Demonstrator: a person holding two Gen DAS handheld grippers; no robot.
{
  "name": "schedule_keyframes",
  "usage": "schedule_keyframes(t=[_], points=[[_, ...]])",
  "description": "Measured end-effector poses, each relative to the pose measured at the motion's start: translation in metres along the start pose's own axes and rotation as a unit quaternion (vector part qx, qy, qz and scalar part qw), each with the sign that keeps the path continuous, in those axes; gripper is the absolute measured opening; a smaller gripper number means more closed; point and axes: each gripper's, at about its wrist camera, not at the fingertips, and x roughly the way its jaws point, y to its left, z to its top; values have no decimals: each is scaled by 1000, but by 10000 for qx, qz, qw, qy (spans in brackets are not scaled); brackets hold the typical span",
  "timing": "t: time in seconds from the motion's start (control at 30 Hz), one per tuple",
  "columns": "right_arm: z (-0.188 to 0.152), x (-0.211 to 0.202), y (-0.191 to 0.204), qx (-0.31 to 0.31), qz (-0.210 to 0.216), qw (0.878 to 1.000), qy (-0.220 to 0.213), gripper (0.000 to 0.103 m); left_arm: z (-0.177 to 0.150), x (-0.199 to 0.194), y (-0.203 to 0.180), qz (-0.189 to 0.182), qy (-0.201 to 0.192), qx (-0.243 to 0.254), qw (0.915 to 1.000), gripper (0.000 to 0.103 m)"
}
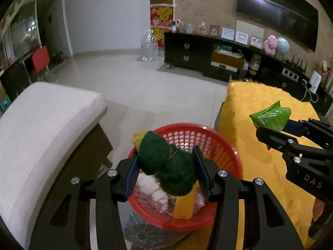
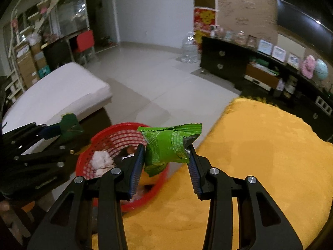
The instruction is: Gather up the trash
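Over the red basket (image 1: 220,145) I hold my left claw (image 1: 166,166) pinching a green scouring pad (image 1: 166,164) and my right claw (image 2: 166,156) pinching a green wrapper (image 2: 166,145), both poised for dropping.

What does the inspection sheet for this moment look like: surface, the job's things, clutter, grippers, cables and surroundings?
Surface: yellow cloth-covered table, bare where it shows.
Job's things: red basket beside the table, already holding white wads and other scraps; green scouring pad held above it; green wrapper held near the table's edge by the basket.
Clutter: nothing seen on the table.
Grippers: left gripper shut on the scouring pad; right gripper shut on the wrapper.
Cables: white cable at the dark cabinet, far from the work.
Surroundings: white cushioned seat, tiled floor, clear plastic bottle, red chair.
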Motion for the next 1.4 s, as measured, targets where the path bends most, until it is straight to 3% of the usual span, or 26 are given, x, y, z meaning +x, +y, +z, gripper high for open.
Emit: schedule_keyframes(t=[0.3,0.47,0.67,0.93,1.1,1.4], points=[[2,31,17,-52,324,9989,340,42,-11,18,17,-116,319,-41,9994,49],[3,35,16,102,517,9979,382,53,-11,18,21,-113,335,-42,9994,52],[3,25,7,366,675,9966,301,68,-7,12,21,-111,223,-115,9996,64],[10,-1,-8,657,609,9960,-55,77,1,-5,23,-112,-2,-235,9997,75],[10,-26,-9,783,263,9950,-564,95,7,-31,19,47,-403,-176,9990,82],[9,-65,-1,736,-27,9921,-1019,96,13,-82,16,311,-918,-126,9952,90]])
